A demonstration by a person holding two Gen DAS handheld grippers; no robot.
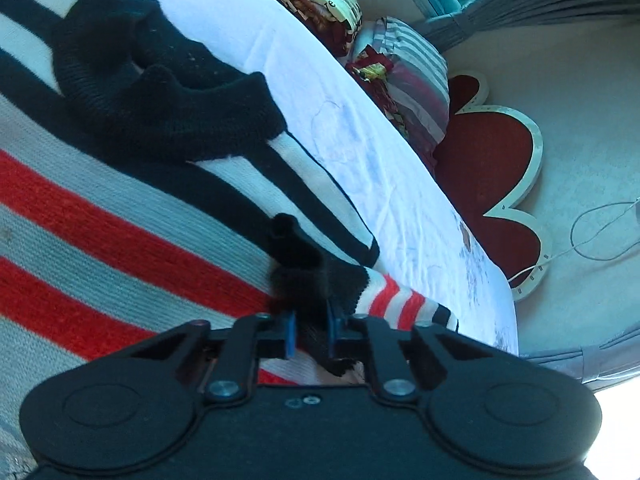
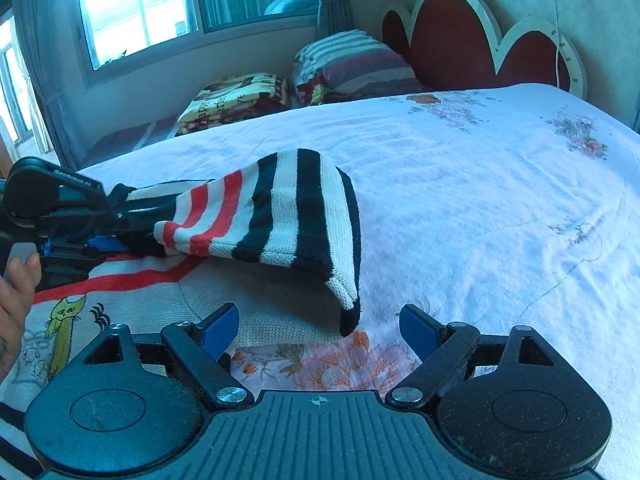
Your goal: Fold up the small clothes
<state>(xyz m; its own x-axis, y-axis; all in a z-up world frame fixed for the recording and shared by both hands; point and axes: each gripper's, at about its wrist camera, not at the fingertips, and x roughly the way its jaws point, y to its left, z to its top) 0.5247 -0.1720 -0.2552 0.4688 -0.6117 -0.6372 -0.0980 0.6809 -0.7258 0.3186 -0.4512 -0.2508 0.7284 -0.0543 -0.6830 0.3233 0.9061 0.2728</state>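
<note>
A striped knit sweater point(image 2: 288, 216) lies on the white flowered bedsheet point(image 2: 480, 200), one sleeve folded across its body. The left gripper point(image 1: 312, 330) has its blue pads pinched tight on the sleeve's black cuff point(image 1: 316, 280), a hand point(image 2: 14, 300) behind it. The right gripper point(image 2: 318, 330) hovers over the sheet at the sweater's edge, its jaws spread wide with nothing gripped between them. A striped pillow point(image 2: 352, 60) leans by the red headboard point(image 2: 460, 36).
</note>
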